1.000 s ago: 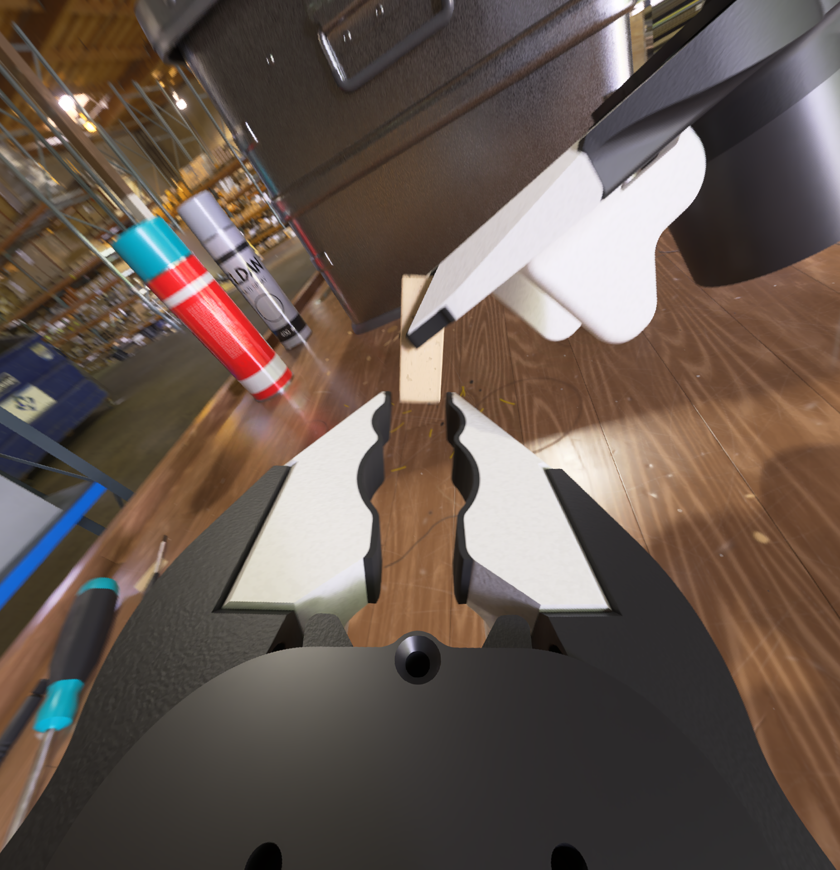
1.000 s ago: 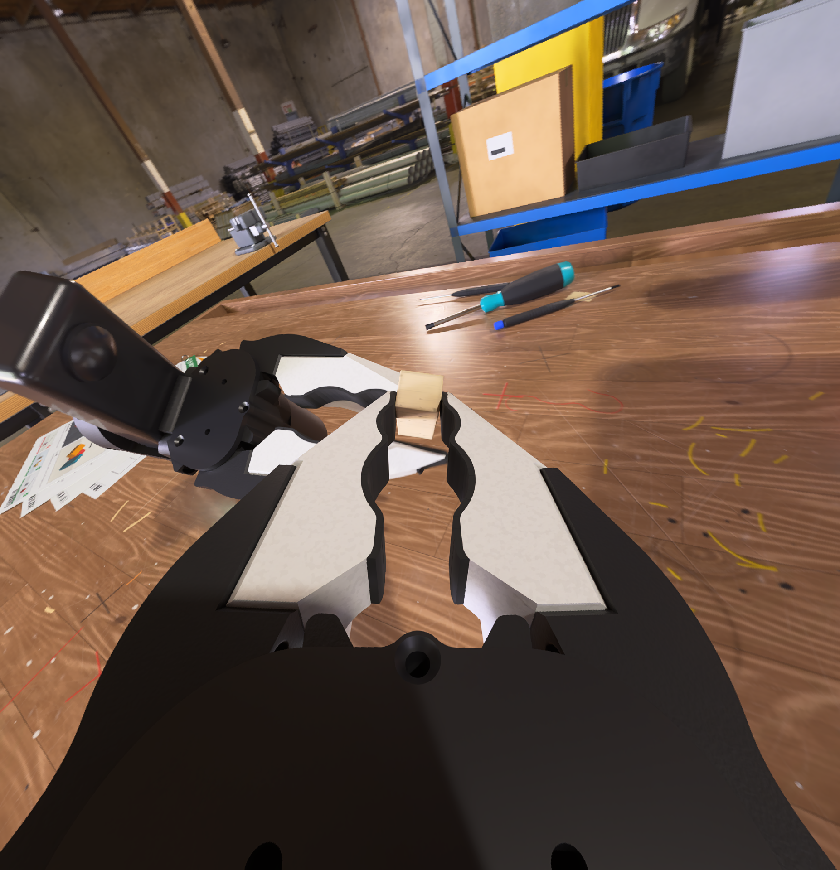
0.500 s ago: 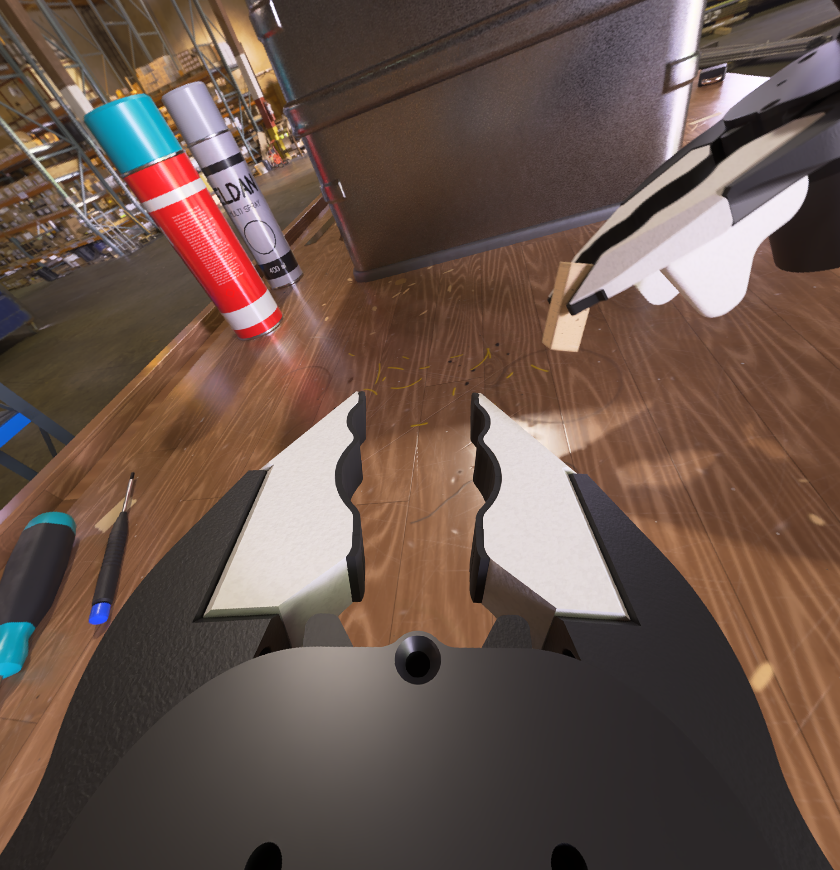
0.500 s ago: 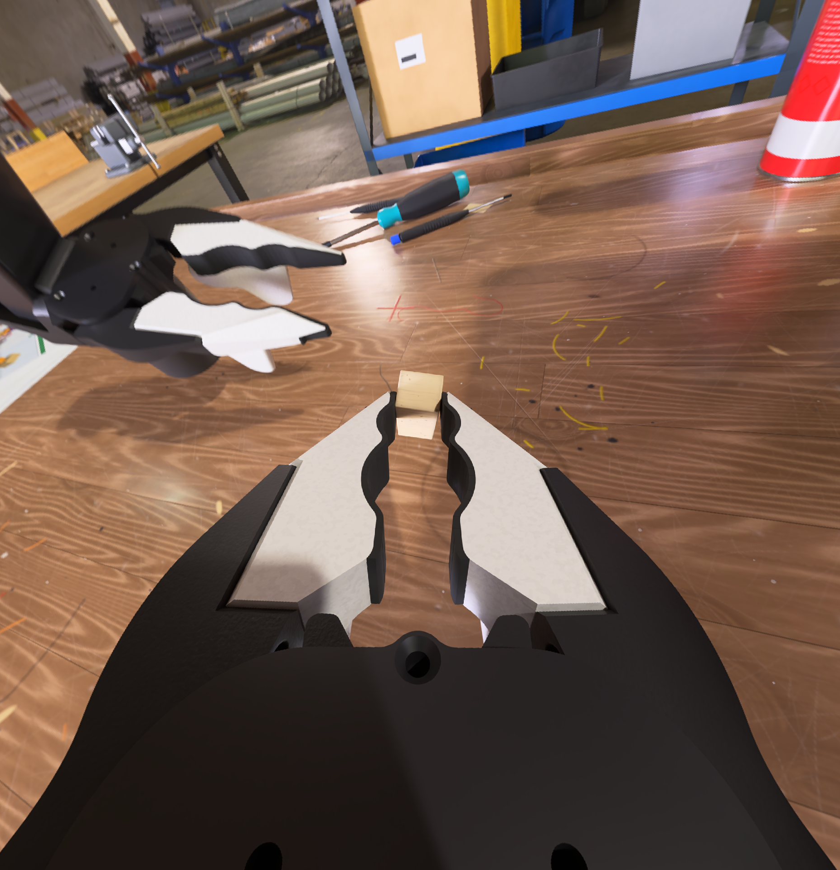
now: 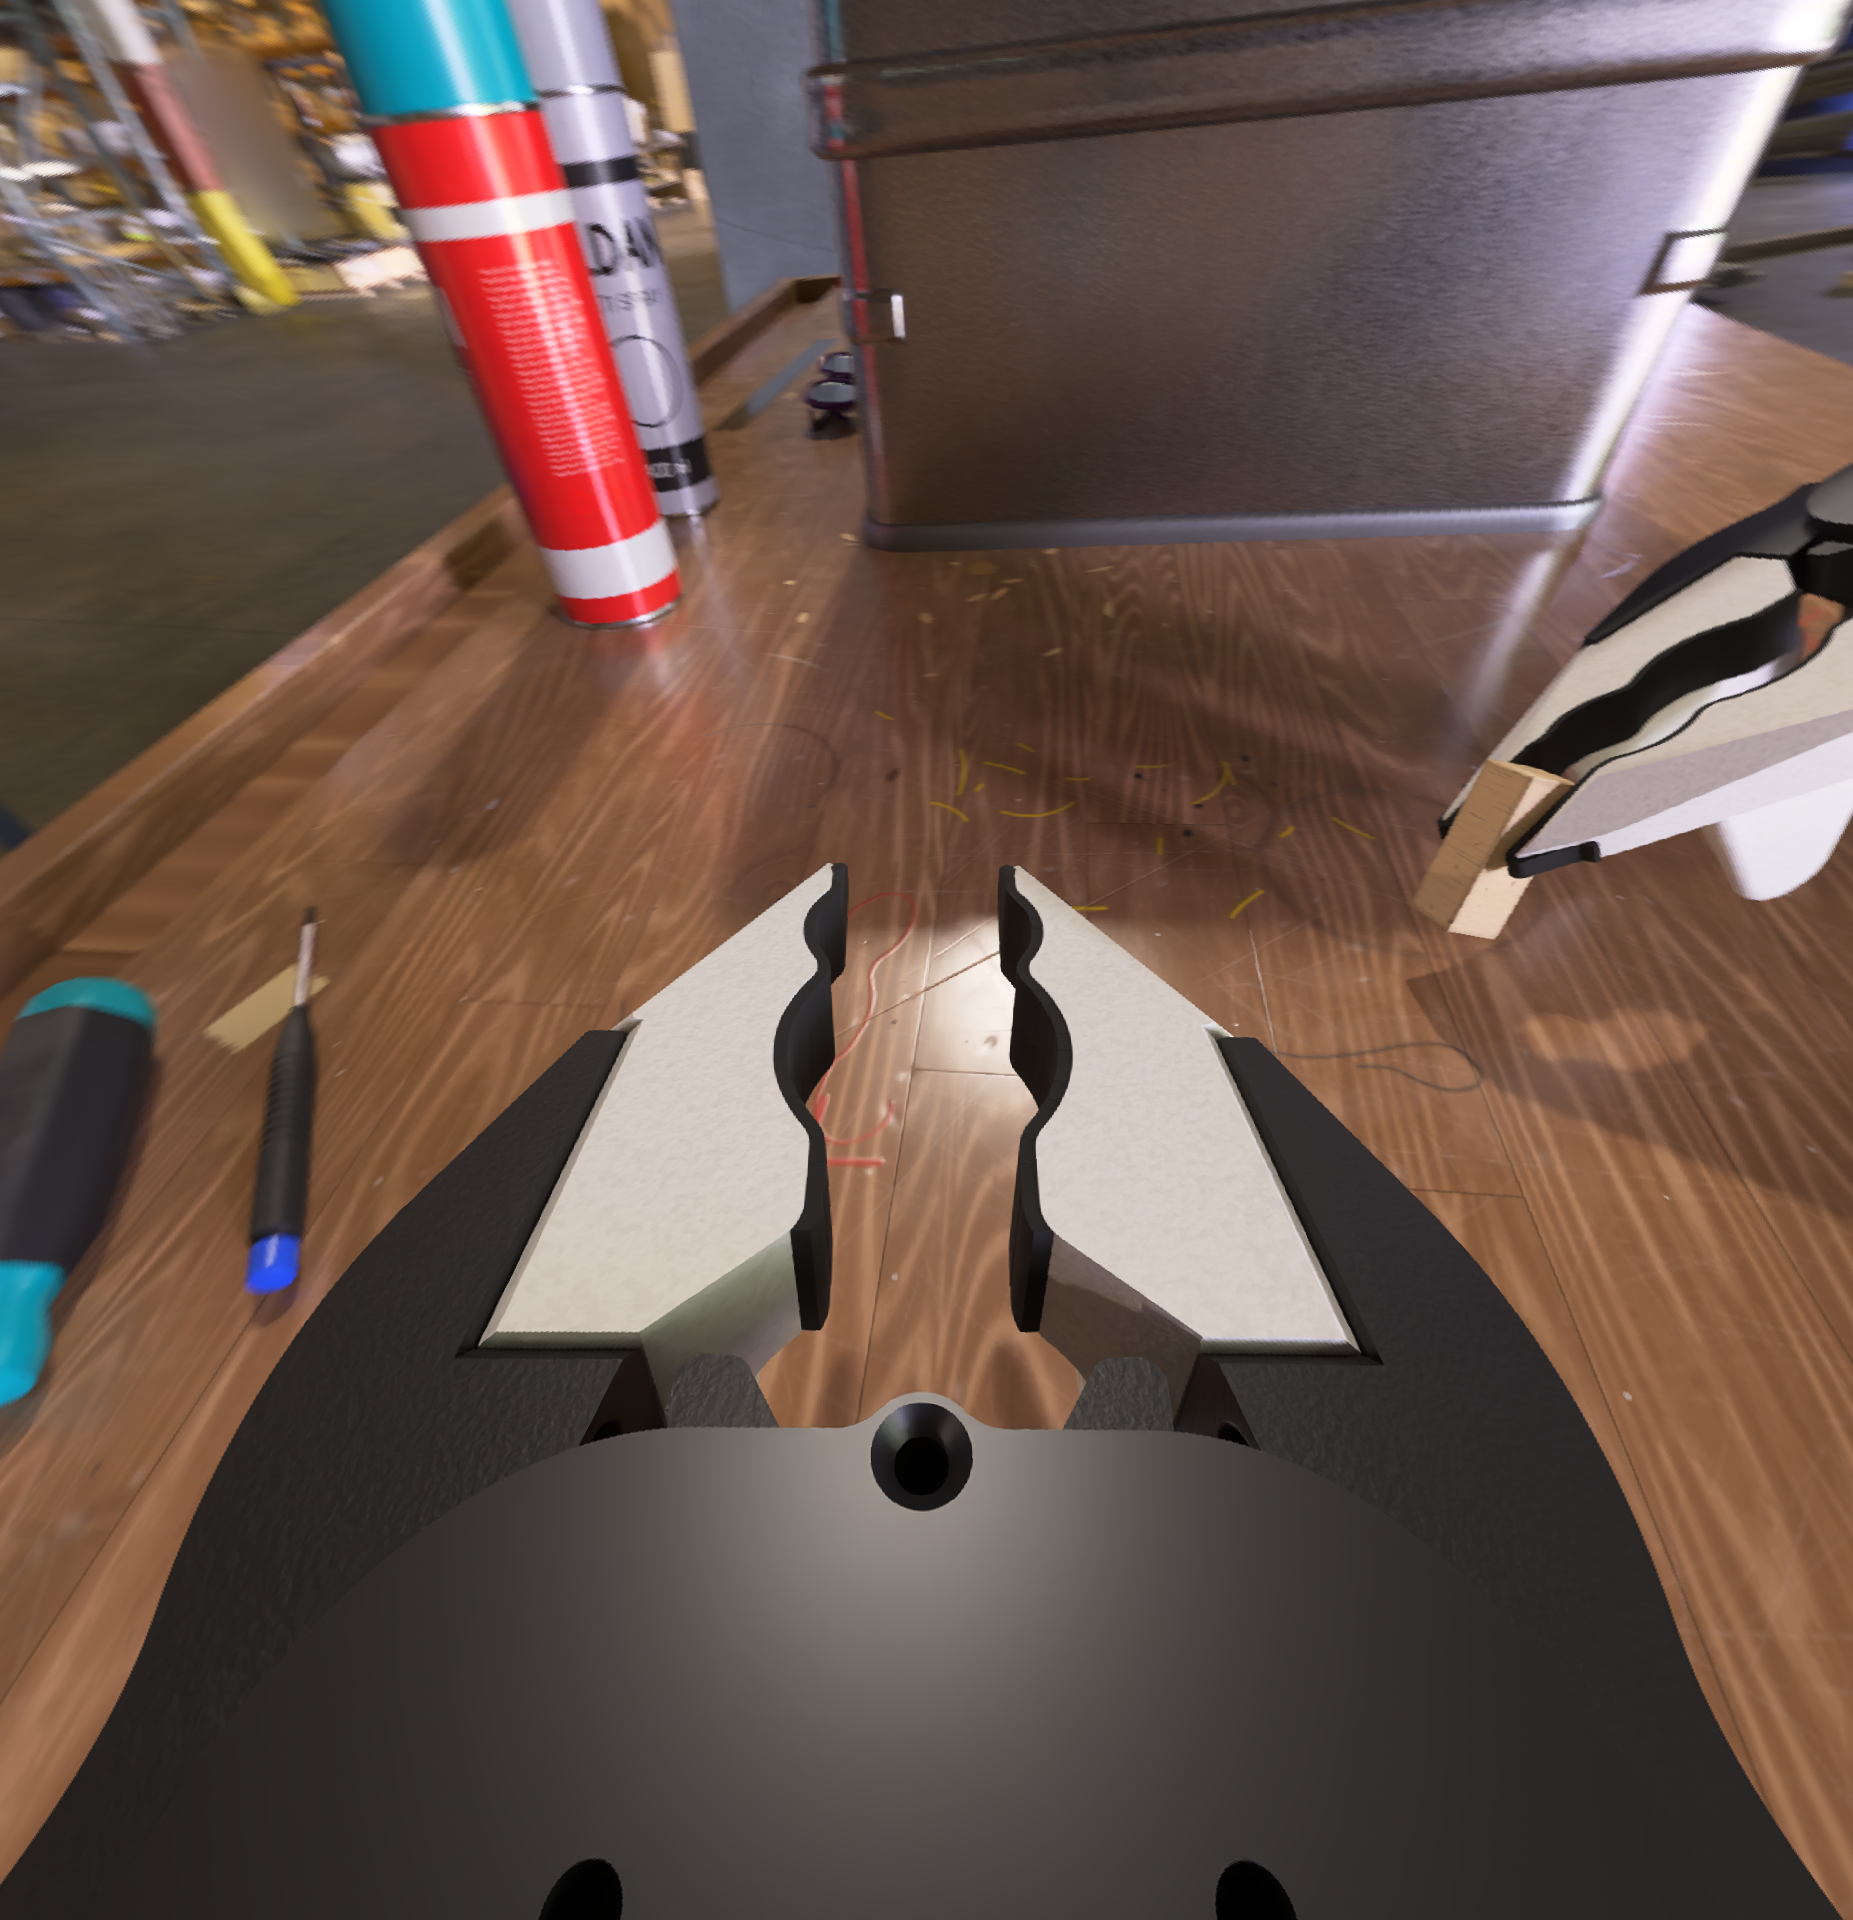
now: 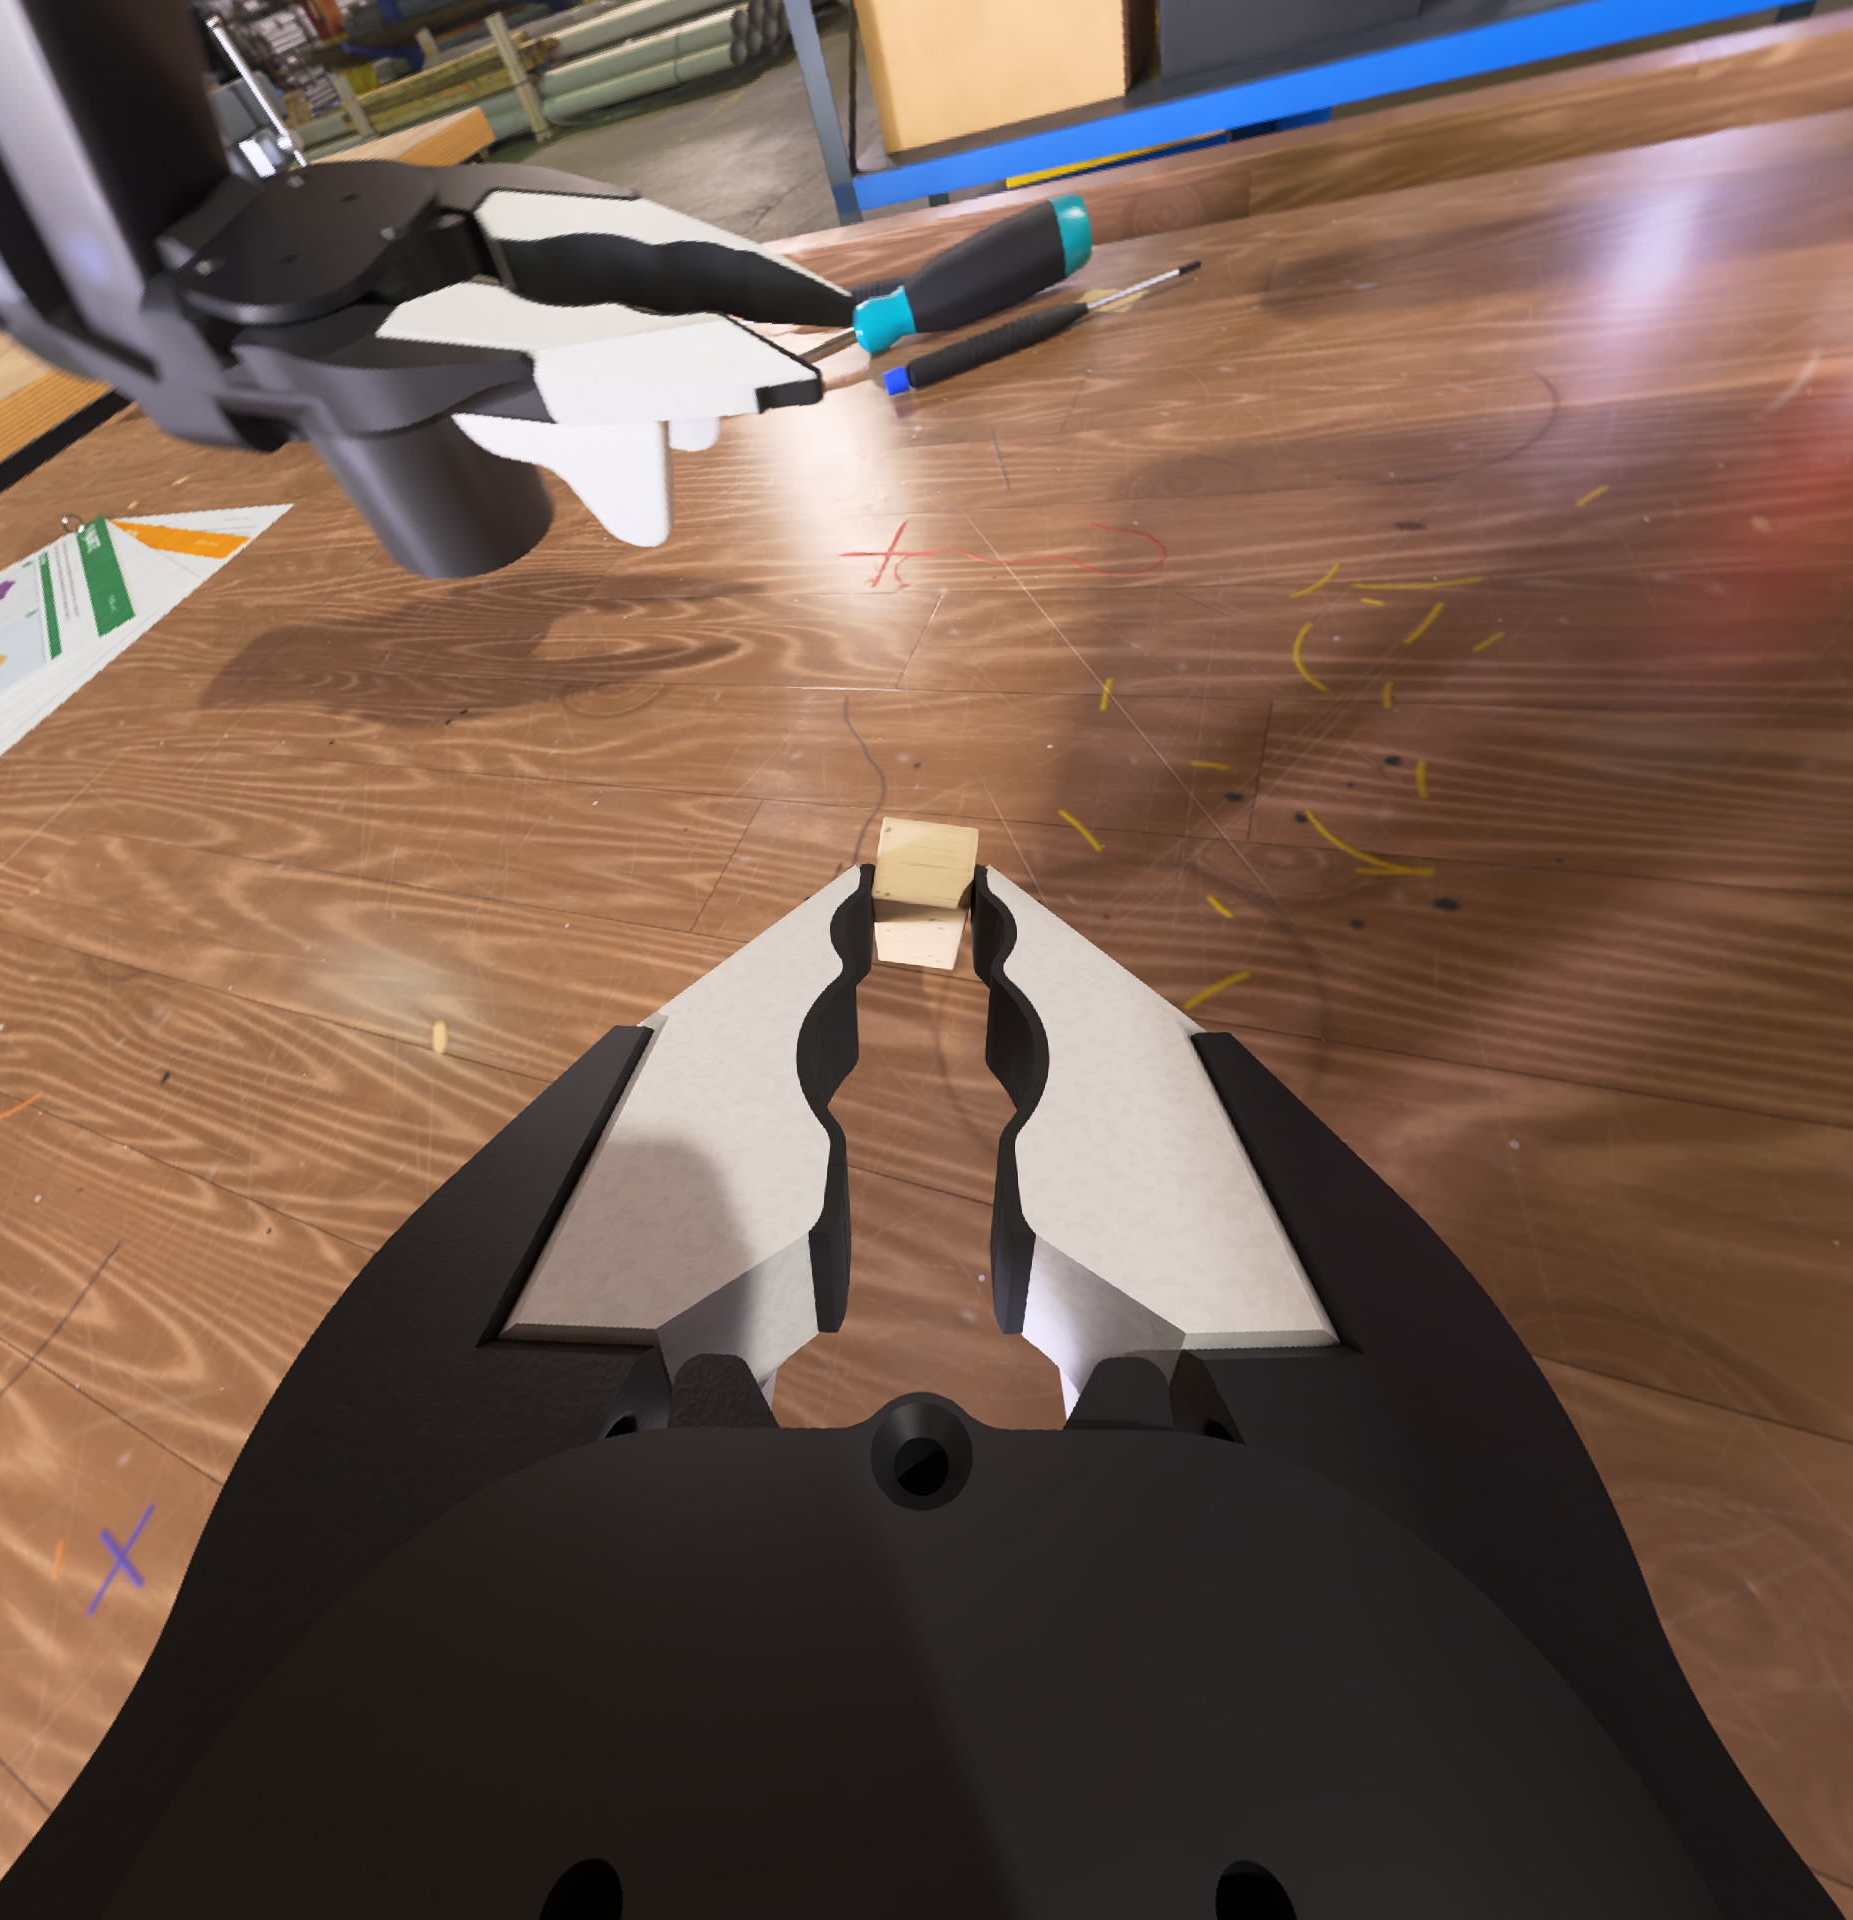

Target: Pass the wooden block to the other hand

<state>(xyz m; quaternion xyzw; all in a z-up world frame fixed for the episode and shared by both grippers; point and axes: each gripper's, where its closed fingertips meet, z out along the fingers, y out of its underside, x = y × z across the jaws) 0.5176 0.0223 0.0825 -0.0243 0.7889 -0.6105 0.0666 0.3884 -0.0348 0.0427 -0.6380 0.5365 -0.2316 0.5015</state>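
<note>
Right wrist view: the right gripper (image 6: 922, 883) pinches the wooden block (image 6: 924, 862) between its fingertips, its jaws drawn in to the block's width, with the block held clear above the wooden workbench (image 6: 1524, 1091). Up and to the left, well apart from the block, hangs the left gripper (image 6: 808, 343), its two fingers parted with nothing between them. Beyond it lie a large screwdriver (image 6: 984, 270) with a black and teal handle and, just beside it, a slim screwdriver (image 6: 1015, 338) with a blue end cap. A printed sheet (image 6: 70, 603) lies at the bench's left edge.

Left wrist view: the left gripper (image 5: 922, 883) shows a clear gap between its fingertips and grips nothing. Far right, the right gripper (image 5: 1514, 831) clamps the wooden block (image 5: 1478, 857), which sticks out below the fingertips. Behind stand a red spray can (image 5: 527, 343), a grey spray can (image 5: 641, 312) close behind it, and a dark metal box (image 5: 1265, 291).
</note>
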